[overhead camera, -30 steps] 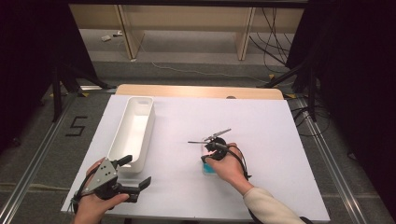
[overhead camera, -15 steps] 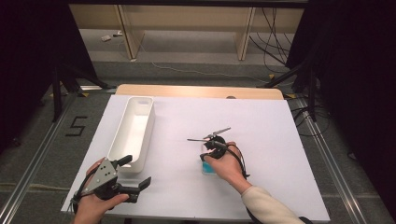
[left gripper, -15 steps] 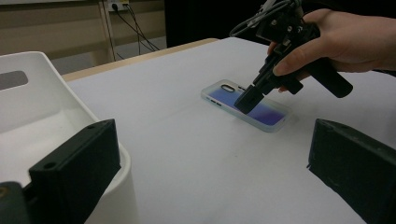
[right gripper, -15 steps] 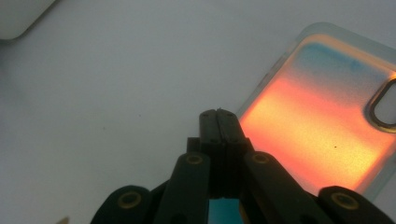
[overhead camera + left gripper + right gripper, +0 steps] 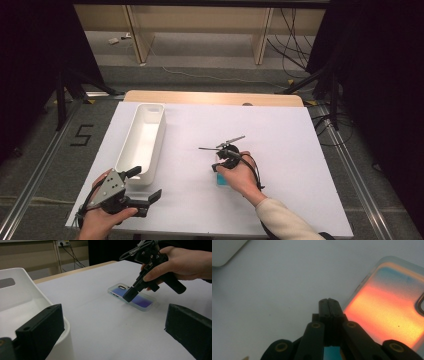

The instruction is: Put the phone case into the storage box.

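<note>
My left gripper (image 5: 145,200) waited by the near end of the tray (image 5: 142,141), jaws wide apart and empty, well off from the phone case (image 5: 132,297). The case lay flat right of the tray, long axis running away from me. My right gripper (image 5: 130,294), far nearer, rested its pressed-together jaws at the case's long edge, gripping nothing.

Your phone case (image 5: 132,298) lies flat on the white worktop (image 5: 300,150), well apart from the white bin (image 5: 142,137) — a clear, frosted-edged shell with a camera cutout at one end, its colour reading blue-violet from the left gripper view, orange-pink from the right gripper view.
</note>
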### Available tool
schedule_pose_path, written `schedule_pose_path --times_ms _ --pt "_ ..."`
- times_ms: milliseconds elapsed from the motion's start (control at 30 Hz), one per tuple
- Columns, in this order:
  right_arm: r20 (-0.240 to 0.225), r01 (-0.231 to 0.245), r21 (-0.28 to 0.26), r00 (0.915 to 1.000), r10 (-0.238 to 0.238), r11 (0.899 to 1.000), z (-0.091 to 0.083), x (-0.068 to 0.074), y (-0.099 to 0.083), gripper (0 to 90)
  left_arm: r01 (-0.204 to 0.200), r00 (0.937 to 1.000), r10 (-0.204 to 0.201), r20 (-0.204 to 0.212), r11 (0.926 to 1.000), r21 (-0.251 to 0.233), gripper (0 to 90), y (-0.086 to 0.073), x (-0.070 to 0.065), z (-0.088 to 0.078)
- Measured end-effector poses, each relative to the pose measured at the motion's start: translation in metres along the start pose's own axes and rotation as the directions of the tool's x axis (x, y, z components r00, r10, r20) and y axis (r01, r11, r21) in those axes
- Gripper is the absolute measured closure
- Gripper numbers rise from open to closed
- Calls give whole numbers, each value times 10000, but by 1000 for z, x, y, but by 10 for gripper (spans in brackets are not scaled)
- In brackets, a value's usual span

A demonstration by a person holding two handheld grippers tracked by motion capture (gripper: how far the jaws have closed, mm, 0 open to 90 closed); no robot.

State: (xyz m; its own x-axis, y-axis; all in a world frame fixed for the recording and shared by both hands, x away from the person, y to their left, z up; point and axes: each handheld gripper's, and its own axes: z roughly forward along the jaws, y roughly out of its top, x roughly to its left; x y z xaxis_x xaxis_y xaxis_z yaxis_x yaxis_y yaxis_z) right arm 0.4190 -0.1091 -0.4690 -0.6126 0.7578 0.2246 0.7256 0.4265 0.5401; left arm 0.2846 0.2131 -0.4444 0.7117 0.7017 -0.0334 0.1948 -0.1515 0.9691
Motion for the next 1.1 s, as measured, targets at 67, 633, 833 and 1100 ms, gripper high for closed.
schedule_pose_path --times_ms 67,633,833,1100 --pt "-42 -27 -24 10000 27 10000 1 -1 0 900 15 10000 -15 -17 10000 41 15 0 0 0" --pt "-35 -127 -183 9999 126 9998 0 -5 1 900 -15 10000 15 -20 10000 12 15 0 0 0" --pt "219 -464 -279 9987 471 9985 -14 -10 2 900 86 10000 -86 -34 10000 -44 16 0 0 0" --pt "227 -671 136 9975 668 9977 -10 -11 -5 900 54 10000 -54 -37 9999 -88 17 0 1 0"
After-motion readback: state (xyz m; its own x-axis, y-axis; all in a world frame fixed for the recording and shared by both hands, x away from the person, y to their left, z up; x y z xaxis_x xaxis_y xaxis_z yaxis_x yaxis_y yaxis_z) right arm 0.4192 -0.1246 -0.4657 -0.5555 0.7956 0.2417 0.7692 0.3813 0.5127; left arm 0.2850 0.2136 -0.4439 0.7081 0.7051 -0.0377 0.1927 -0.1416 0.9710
